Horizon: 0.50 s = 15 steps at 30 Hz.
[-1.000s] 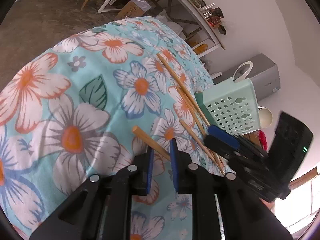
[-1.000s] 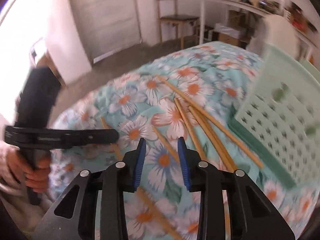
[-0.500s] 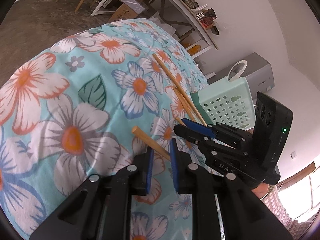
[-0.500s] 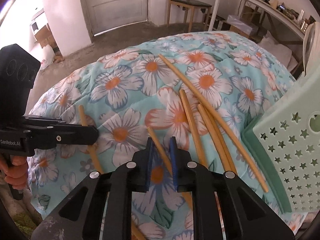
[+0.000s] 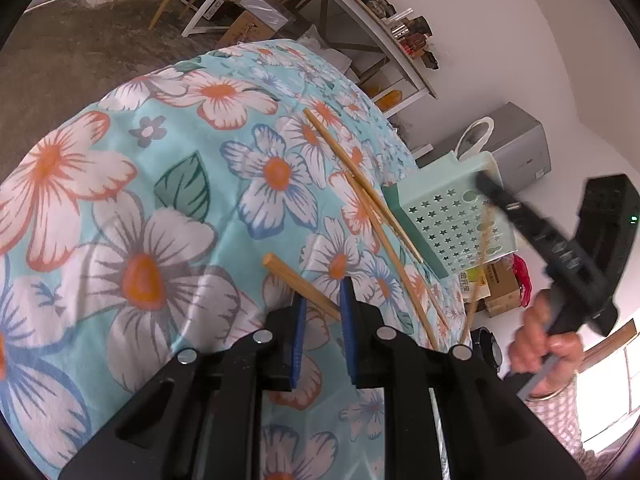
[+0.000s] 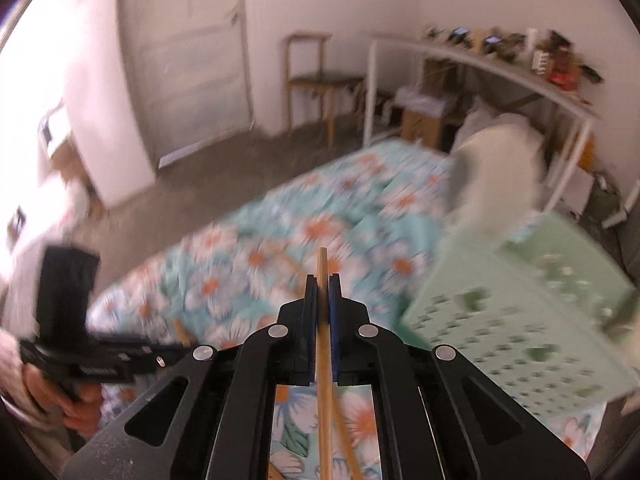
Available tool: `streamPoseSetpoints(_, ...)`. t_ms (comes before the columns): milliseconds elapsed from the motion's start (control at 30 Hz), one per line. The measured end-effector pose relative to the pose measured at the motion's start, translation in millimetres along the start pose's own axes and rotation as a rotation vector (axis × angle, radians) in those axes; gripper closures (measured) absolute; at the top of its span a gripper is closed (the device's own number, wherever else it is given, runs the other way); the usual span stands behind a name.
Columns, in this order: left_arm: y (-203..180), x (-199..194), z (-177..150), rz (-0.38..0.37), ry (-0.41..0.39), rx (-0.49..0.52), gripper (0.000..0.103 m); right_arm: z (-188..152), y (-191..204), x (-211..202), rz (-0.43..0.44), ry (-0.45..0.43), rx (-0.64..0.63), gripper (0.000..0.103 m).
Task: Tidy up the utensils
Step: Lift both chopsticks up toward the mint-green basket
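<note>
Wooden chopsticks point(image 5: 372, 208) scattered on floral cloth; one point(image 6: 323, 344) clamped lengthwise — beside mint basket point(image 5: 452, 216)

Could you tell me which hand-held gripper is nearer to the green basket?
Right. The right hand-held gripper, shut on a chopstick, is raised beside the green basket; the left hand-held gripper holds another chopstick farther away.

White walls, rough grey floor point(image 6: 224, 176), wooden chair point(image 6: 316, 80), cluttered white shelf point(image 6: 496, 68), panelled door point(image 6: 184, 44).
</note>
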<state>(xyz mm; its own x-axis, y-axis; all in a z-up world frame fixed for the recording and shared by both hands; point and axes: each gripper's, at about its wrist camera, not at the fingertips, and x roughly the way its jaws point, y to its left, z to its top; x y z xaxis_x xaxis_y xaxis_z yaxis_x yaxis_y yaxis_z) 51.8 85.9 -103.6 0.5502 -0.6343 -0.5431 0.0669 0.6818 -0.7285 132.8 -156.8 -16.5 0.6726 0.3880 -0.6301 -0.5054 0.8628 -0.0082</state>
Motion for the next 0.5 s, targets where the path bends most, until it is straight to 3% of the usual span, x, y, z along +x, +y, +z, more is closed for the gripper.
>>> streamPoseSetpoints(233,-13.9,-5.9,7.8,0.032,-0.028,0.058,0.088,-3.8,-36.9,-70.7,-0.067,-0.186,0.176,0.099)
streamPoseSetpoints(500,-67.7,-43.8,30.7,0.012,-0.183,0.251,0.091,-24.3,-58.3,-128.7,-0.137,-0.334,0.307,0.099)
